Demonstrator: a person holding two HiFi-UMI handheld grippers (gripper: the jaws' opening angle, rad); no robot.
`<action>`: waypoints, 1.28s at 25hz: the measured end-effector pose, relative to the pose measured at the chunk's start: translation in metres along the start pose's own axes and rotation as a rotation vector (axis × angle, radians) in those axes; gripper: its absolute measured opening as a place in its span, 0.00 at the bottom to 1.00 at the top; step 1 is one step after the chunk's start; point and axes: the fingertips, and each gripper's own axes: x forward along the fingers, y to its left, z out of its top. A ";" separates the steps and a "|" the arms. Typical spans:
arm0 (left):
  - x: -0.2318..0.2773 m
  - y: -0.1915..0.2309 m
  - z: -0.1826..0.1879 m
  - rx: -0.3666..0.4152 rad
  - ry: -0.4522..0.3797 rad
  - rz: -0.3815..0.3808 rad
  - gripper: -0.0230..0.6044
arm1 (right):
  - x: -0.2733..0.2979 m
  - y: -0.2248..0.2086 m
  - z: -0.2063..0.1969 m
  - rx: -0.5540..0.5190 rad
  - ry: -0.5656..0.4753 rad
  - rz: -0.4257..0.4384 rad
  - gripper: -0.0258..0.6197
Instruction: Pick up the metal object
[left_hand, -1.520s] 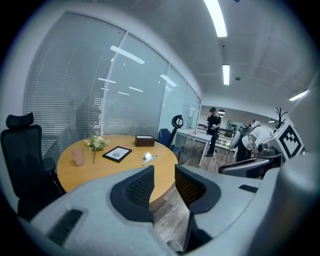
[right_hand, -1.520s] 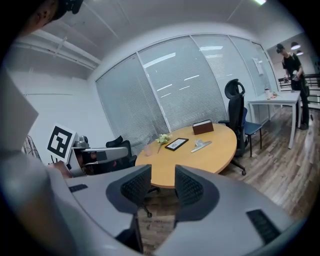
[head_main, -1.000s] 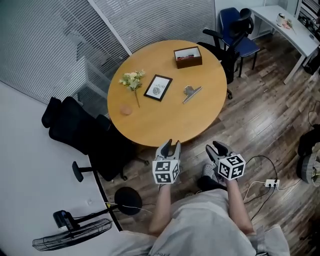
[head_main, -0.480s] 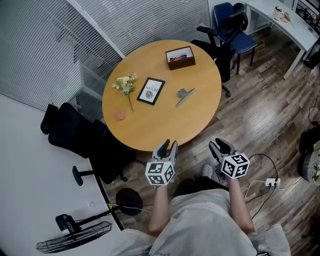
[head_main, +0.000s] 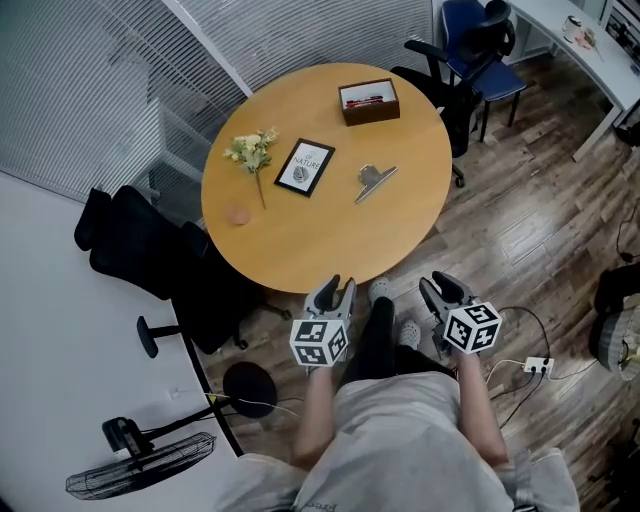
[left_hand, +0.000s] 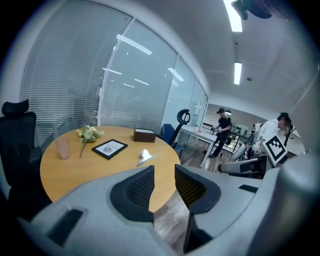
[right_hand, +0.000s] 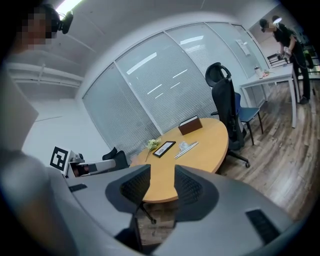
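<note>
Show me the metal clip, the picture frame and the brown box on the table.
metal clip (head_main: 373, 180), head view, its middle
picture frame (head_main: 304, 167), head view, the centre of the print
brown box (head_main: 372, 114), head view, its near wall

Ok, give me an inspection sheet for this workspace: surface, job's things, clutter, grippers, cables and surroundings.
Surface: round wooden table, objects on its far half.
Job's things: metal object lying flat on the table, right of the picture frame, untouched.
Clutter: picture frame, flower sprig, brown box, pink cup.
Grippers: left gripper and right gripper held short of the table, jaws apart, nothing between them.
Cables: power strip with its cable on the floor at right.
Surroundings: black chair, floor fan, blinds.
</note>
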 end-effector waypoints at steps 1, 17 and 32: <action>0.001 0.002 0.000 -0.003 0.001 0.001 0.22 | 0.003 0.000 0.000 -0.002 0.003 0.000 0.26; 0.086 0.041 -0.018 -0.032 0.103 -0.097 0.22 | 0.076 -0.040 0.020 -0.065 0.055 -0.052 0.26; 0.172 0.098 0.012 -0.041 0.127 -0.151 0.22 | 0.182 -0.066 0.073 -0.094 0.067 -0.055 0.26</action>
